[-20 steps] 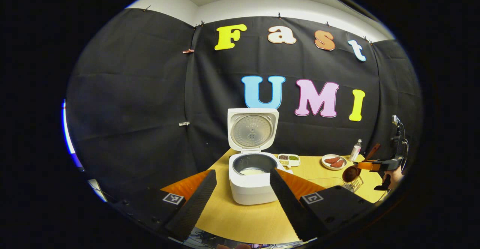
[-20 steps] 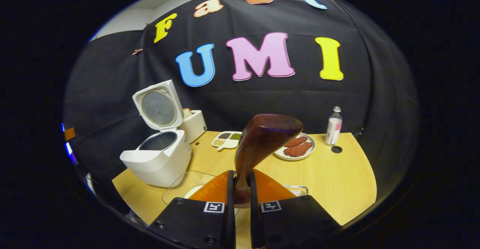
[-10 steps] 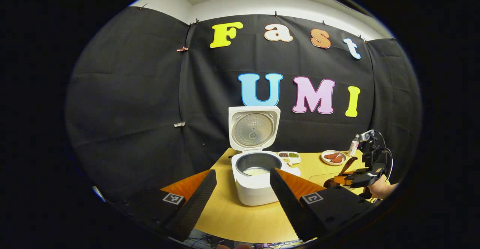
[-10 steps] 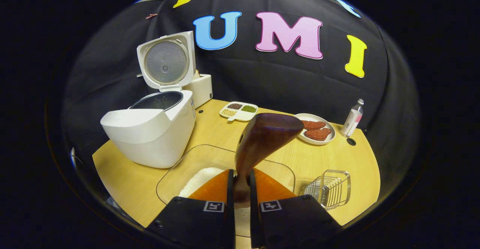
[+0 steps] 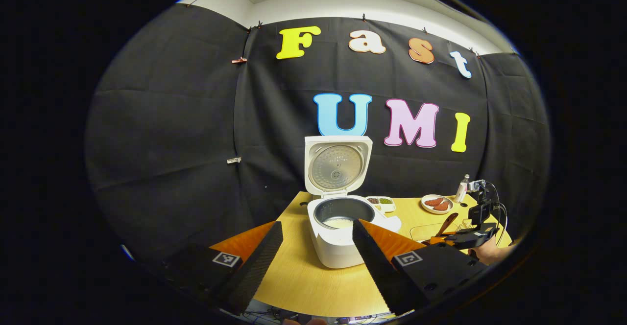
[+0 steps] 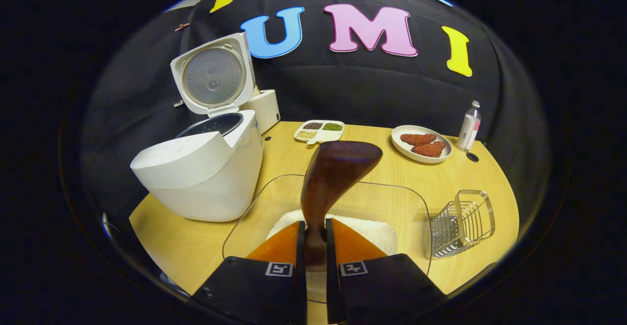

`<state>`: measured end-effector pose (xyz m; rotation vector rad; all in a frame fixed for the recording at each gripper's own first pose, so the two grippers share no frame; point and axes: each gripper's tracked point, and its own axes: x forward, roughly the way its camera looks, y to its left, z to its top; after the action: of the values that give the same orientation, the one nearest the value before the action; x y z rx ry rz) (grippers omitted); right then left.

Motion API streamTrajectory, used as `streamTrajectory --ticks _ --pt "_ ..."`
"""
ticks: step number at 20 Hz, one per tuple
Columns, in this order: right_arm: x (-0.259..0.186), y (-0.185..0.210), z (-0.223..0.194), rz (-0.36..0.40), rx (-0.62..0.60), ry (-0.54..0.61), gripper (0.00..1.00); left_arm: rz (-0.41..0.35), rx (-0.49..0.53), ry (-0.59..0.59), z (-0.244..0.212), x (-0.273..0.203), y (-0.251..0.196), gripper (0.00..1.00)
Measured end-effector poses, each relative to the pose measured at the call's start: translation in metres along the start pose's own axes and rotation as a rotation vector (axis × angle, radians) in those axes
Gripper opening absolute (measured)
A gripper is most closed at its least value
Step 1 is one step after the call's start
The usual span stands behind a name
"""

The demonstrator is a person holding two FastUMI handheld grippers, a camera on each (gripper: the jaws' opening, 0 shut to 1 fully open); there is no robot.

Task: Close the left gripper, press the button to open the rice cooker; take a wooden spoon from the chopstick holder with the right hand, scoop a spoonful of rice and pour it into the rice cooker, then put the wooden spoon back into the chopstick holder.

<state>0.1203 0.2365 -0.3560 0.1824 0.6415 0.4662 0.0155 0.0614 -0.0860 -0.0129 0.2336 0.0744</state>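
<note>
The white rice cooker [image 5: 338, 244] [image 6: 205, 168] stands with its lid [image 5: 338, 168] [image 6: 213, 73] up; some rice lies in its pot. My left gripper [image 5: 317, 224] hangs open in front of it, holding nothing. My right gripper [image 6: 313, 232] is shut on the handle of the dark wooden spoon [image 6: 333, 178], whose bowl points up and away from me. Below the spoon sits a clear glass tray [image 6: 274, 193] holding white rice [image 6: 377, 229]. The wire chopstick holder [image 6: 463, 222] stands just right of the tray. The left gripper view has the right gripper [image 5: 470, 239] and spoon [image 5: 445, 224] far right.
A plate of red meat pieces [image 6: 421, 143] [image 5: 436, 203], a small bottle [image 6: 469, 125] and a divided dish of beans [image 6: 318, 130] stand at the back of the wooden table [image 6: 186, 242]. A white box [image 6: 264, 109] sits behind the cooker.
My right gripper has come down with the spoon, from above the chopstick holder to just over the rice tray. The left gripper stays open and has barely shifted.
</note>
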Motion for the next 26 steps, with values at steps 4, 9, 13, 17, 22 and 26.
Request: streamTrajectory --ticks 4,9,13,17,22,26 --pt "-0.003 0.002 -0.001 0.018 0.148 0.004 0.2 -0.007 -0.003 -0.004 0.001 0.0 0.0 0.98" --pt "-0.006 -0.007 -0.002 0.039 0.319 0.001 0.2 -0.004 0.001 -0.013 0.004 -0.004 0.003 0.98" --pt "-0.008 -0.016 -0.001 0.048 0.447 -0.011 0.2 0.011 0.006 -0.014 0.006 -0.009 0.009 0.98" --pt "-0.016 -0.026 0.009 0.056 0.533 -0.047 0.15 0.025 0.003 -0.015 0.007 -0.015 0.017 0.98" --pt "-0.026 -0.039 0.02 0.055 0.619 -0.085 0.2 0.032 -0.007 -0.016 0.006 -0.019 0.019 0.98" --pt "-0.034 -0.048 0.031 0.049 0.666 -0.115 0.19 0.029 -0.013 -0.022 0.007 -0.019 0.018 0.98"
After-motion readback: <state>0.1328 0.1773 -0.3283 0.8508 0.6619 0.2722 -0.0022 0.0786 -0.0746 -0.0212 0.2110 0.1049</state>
